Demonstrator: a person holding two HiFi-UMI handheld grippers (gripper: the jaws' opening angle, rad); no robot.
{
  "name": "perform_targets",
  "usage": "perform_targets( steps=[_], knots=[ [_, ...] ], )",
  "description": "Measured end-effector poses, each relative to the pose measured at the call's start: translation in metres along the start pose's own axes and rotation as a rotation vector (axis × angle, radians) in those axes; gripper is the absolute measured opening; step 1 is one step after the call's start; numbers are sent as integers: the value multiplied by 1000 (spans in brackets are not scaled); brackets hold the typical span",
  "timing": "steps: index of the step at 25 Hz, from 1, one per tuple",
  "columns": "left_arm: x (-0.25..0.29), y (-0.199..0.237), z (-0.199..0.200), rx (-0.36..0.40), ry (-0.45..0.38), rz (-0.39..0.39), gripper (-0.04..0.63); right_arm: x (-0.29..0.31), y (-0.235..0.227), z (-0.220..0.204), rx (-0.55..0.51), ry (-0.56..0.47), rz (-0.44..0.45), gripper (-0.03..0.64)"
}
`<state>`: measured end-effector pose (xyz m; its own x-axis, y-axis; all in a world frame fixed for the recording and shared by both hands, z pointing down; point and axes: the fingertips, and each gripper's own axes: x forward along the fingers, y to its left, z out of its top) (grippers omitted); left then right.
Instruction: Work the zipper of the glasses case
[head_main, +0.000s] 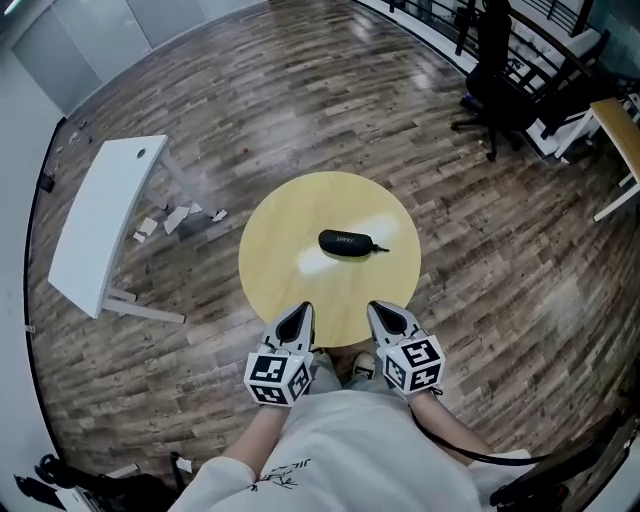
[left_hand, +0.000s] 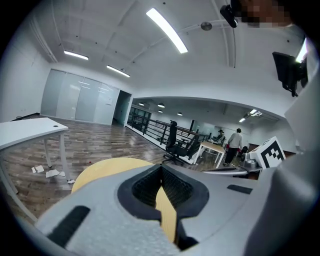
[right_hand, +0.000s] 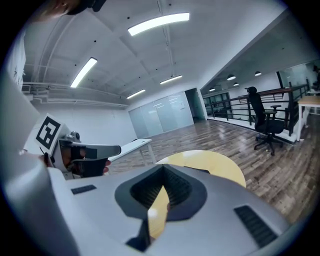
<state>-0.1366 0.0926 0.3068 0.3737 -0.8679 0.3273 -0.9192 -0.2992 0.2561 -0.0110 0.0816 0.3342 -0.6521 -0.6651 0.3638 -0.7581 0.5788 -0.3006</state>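
A black glasses case (head_main: 346, 243) lies near the middle of the round yellow table (head_main: 290, 275), its zipper pull sticking out at its right end. My left gripper (head_main: 303, 310) hovers at the table's near edge, well short of the case and left of it. My right gripper (head_main: 377, 308) sits beside it, to the right. Both have their jaws together with nothing between them. In the left gripper view the left gripper (left_hand: 161, 176) hides the case; only the table top (left_hand: 97, 171) shows. The right gripper (right_hand: 162, 181) also blocks the case in its own view.
A white desk (head_main: 105, 220) stands to the left with paper scraps (head_main: 175, 217) on the wooden floor beside it. A black office chair (head_main: 500, 85) and a wood-topped desk (head_main: 622, 130) are at the far right. A person (left_hand: 234, 145) stands in the distance.
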Motion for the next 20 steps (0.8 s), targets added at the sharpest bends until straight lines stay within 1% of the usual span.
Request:
perform_targets(
  steps=[7,14,17,20],
  knots=[
    [39,30,19,51,34,-82,5,43,-1,19,21,-20,-61,0],
    [59,36,26,74,47,-176,5,59,-12,25,47,-47,-147,0],
    [67,36,29,71,56,-183,5,59,-20,28,49,-44,-162,0],
    [74,34,27,58,58,-173,5,57,-30,28,40,-31,-157,0]
  ],
)
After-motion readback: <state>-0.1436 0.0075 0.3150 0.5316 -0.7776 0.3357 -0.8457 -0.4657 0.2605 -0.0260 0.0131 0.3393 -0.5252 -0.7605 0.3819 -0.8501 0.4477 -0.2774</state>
